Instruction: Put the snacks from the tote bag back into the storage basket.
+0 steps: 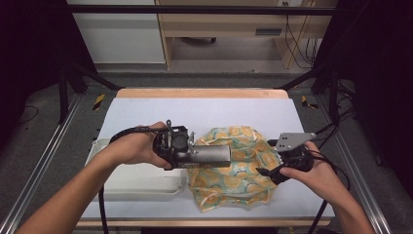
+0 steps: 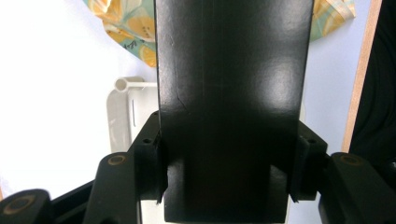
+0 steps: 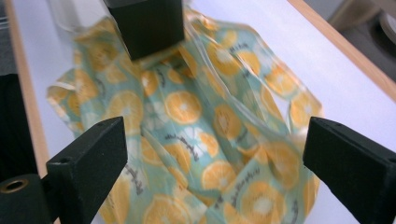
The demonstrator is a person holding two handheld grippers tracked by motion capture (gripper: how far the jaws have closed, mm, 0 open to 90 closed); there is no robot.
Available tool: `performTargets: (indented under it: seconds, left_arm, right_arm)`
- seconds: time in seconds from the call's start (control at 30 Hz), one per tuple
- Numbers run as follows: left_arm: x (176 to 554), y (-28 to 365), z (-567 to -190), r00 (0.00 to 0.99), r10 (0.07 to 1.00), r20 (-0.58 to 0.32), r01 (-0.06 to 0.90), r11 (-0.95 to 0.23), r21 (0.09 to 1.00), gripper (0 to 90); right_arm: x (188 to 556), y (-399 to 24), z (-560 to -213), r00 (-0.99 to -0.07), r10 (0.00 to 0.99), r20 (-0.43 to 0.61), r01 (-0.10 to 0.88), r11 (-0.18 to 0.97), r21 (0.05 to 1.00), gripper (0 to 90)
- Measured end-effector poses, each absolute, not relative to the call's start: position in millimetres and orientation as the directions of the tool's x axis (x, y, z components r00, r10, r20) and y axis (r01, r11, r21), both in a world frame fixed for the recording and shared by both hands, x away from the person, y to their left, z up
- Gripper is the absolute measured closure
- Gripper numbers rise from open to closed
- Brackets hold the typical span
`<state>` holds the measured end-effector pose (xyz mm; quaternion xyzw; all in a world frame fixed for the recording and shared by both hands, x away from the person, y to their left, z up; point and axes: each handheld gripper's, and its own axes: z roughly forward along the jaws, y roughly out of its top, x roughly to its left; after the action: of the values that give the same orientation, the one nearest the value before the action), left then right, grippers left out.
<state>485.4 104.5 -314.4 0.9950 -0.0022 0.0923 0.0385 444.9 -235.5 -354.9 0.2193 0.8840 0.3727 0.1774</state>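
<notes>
A crumpled plastic bag (image 1: 241,183) printed with orange slices on green lies on the white table (image 1: 204,109), right of centre. My left gripper (image 1: 192,152) is shut on a long black box (image 1: 212,154), which it holds level over the bag's left part. In the left gripper view the box (image 2: 233,93) stands between the two pads (image 2: 156,163), gripped at its sides. My right gripper (image 1: 268,173) is at the bag's right edge. In the right gripper view its jaws are wide open over the bag (image 3: 187,107), with the box's end (image 3: 147,23) beyond.
A white plastic tray (image 1: 141,187) sits at the table's front left, under my left hand, and also appears behind the box in the left gripper view (image 2: 121,116). The table's wooden edge (image 1: 199,92) runs along the far side. Black frame bars stand on both sides.
</notes>
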Motion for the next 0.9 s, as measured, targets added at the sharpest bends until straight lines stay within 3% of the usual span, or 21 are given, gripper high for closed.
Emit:
performTargets:
  seconds: [0.07,0.2,0.4,0.57,0.9]
  left_arm:
    - [485,106,-314,0.983,0.005,0.184,-0.009,-0.997,0.078,43.0]
    - [486,114,-310,0.982,0.004,0.188,-0.008,-0.998,0.067,43.0]
    - [487,128,-303,0.978,0.018,0.207,0.003,-0.997,0.073,43.0]
    - [487,142,-296,0.976,0.033,0.217,0.016,-0.997,0.078,43.0]
    - [493,166,-290,0.969,0.064,0.24,0.044,-0.995,0.089,43.0]
  right_arm:
    - [445,-238,-359,-0.823,0.548,-0.147,0.276,0.613,0.741,8.0]
    - [446,-254,-379,-0.694,0.713,-0.1,0.397,0.495,0.773,9.0]
    - [433,-264,-406,-0.555,0.83,-0.059,0.44,0.352,0.826,9.7]
    - [423,-273,-425,-0.464,0.883,-0.072,0.393,0.278,0.876,9.3]
    - [412,-291,-441,-0.353,0.934,-0.062,0.421,0.217,0.881,9.5]
